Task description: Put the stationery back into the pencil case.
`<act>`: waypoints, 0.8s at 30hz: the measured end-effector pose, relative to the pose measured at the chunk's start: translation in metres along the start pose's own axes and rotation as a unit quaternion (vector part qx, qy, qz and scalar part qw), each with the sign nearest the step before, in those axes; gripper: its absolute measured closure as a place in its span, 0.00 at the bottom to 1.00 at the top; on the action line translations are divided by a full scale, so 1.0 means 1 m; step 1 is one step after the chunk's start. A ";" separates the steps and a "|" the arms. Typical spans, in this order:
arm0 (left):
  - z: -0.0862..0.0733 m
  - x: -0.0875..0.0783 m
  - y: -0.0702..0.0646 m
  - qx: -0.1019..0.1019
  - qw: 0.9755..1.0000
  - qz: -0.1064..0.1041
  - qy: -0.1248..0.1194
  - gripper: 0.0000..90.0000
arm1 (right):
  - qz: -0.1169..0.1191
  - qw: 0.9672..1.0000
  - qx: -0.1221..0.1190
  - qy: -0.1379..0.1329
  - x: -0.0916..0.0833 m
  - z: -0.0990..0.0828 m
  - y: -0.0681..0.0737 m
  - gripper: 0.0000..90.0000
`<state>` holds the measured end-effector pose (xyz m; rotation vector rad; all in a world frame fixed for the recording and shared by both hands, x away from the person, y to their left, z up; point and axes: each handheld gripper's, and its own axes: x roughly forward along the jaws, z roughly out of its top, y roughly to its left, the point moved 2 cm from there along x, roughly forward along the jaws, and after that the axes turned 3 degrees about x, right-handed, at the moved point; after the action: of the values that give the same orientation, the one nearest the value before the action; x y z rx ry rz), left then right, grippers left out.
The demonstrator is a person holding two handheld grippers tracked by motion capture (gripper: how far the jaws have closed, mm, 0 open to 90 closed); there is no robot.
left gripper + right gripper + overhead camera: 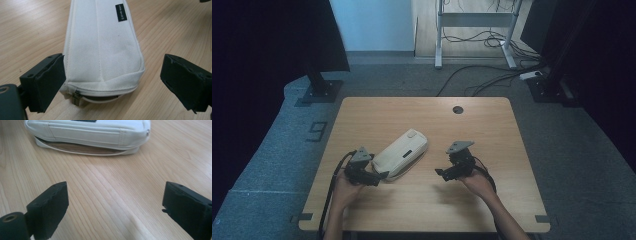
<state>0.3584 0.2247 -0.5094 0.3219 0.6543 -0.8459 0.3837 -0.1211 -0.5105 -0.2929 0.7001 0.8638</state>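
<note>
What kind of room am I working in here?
Probably a lab or recording workspace, not a home: a bare wooden table on grey carpet, loose cables running across the floor, and black curtains hung on floor stands around the table.

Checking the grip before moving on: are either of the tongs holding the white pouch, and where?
Nothing is held. The left tongs stand open around the pouch's zipper end; the right tongs are open, apart from it.

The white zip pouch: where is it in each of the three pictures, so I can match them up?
High view: the white pouch lies slantwise mid-table, by the left gripper.
Left gripper view: it runs from the top edge down the middle, its zip end between the open jaws.
Right gripper view: it lies across the top, apart from the jaws.
Shared landmark: the light wooden table.
</note>
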 end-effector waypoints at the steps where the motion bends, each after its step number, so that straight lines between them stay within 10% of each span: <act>1: -0.001 -0.001 0.000 0.000 1.000 0.000 -0.001 0.06 | -0.003 1.000 0.000 0.000 -0.002 -0.001 -0.001 0.06; 24: -0.026 -0.014 0.013 -0.022 0.999 0.028 0.009 0.06 | -0.049 0.998 0.030 -0.017 -0.051 -0.039 -0.024 0.03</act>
<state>0.3514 0.2545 -0.5196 0.3078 0.6766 -0.7746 0.3625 -0.1863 -0.5061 -0.2551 0.6735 0.7524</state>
